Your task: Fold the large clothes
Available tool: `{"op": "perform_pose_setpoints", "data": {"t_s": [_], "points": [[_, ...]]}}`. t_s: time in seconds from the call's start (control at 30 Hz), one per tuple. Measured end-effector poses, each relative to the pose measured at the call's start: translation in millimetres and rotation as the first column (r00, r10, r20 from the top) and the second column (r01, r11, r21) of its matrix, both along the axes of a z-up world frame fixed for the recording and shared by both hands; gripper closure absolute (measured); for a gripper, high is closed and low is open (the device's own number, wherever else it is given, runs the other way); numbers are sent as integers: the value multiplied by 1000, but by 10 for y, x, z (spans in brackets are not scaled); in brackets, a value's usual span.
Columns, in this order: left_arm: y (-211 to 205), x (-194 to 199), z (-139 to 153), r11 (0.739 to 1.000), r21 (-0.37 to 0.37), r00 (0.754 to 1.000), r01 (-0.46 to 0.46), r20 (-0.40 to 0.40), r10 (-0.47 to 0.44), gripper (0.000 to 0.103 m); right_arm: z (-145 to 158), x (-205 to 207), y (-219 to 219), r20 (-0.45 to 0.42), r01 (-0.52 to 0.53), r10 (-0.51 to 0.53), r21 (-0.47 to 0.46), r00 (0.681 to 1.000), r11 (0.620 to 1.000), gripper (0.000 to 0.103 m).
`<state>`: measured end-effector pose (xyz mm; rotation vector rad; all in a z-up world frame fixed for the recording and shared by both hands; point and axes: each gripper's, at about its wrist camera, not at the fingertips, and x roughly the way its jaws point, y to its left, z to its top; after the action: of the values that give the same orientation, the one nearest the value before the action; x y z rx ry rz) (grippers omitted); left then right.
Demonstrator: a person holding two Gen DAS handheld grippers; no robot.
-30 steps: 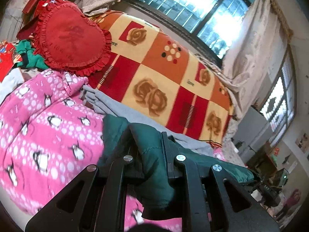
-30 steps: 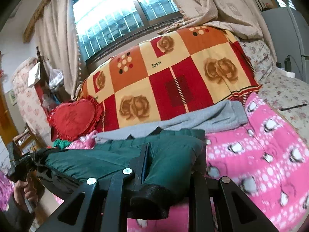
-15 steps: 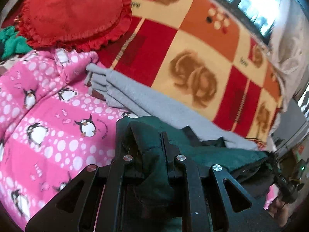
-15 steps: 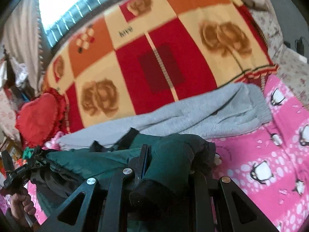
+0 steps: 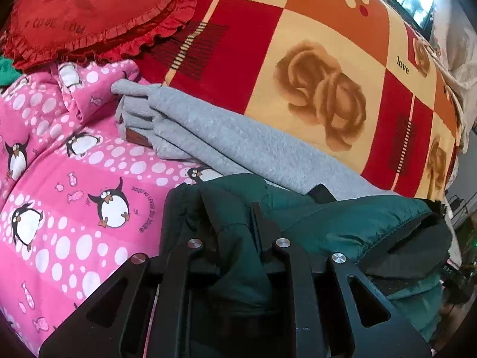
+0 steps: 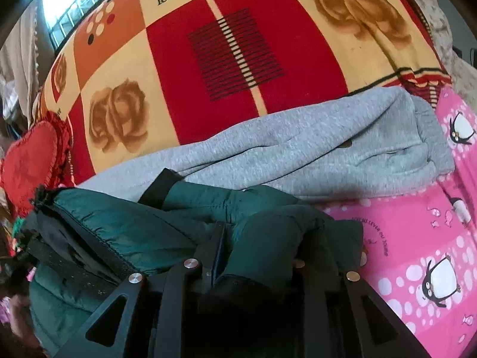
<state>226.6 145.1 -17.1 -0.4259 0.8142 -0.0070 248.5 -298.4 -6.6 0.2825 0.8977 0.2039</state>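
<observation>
done: grey knit sweatshirt [image 5: 238, 146] lies folded on pink penguin bed cover [image 5: 74, 179] | in hand: dark green padded jacket [image 6: 167, 226], bunched low over cover, both hand-held grippers — left [image 5: 235, 232], right [image 6: 256, 238] — clamped on it | left: jacket's folds (probably most)

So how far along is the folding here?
Done: the grey garment lies folded on the pink penguin blanket. In hand: the left claw and right claw each grip the green jacket, doubled over. Left: laying it down and finishing folds.
</observation>
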Motion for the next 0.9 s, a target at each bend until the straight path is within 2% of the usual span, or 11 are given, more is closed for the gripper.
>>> {"op": "perform_pose_setpoints", "data": {"t_s": [0.07,0.2,0.23,0.27,0.3,0.33,0.37,0.47,0.6,0.8,0.9], "points": [[61,11,21,999,-43,999,6,-39,-7,84,80,-42,-94,-21,16,-15,68,1000,998,72],[189,-32,133,992,-122,991,44,-120,-58,75,293,-148,-285,-52,50,-39,223,998,973,68],[218,-52,161,989,-140,989,53,-130,-71,65,365,-198,-312,-41,43,-34,246,999,968,66],[279,-85,212,983,-171,987,63,-136,-87,45,429,-249,-336,-26,37,-31,260,999,965,61],[318,-117,256,982,-181,987,61,-138,-87,31,490,-299,-355,-10,30,-28,273,1000,962,54],[345,-141,289,984,-172,986,54,-146,-79,4,533,-328,-366,0,26,-27,281,1000,959,27],[395,-177,330,987,-157,986,46,-150,-69,0,589,-376,-385,17,33,-40,282,999,959,5],[480,-245,397,989,-148,988,20,-147,-42,0,716,-449,-398,54,59,-74,237,996,970,4],[382,-278,587,996,-86,997,11,-77,-17,0,876,-438,-238,112,55,-65,88,992,995,4],[-168,-150,785,989,-20,989,146,31,-145,0,869,-251,217,127,-68,82,-107,988,992,4],[-417,45,747,979,52,980,197,6,-197,0,781,-77,419,93,-108,124,-159,988,981,4]]}}
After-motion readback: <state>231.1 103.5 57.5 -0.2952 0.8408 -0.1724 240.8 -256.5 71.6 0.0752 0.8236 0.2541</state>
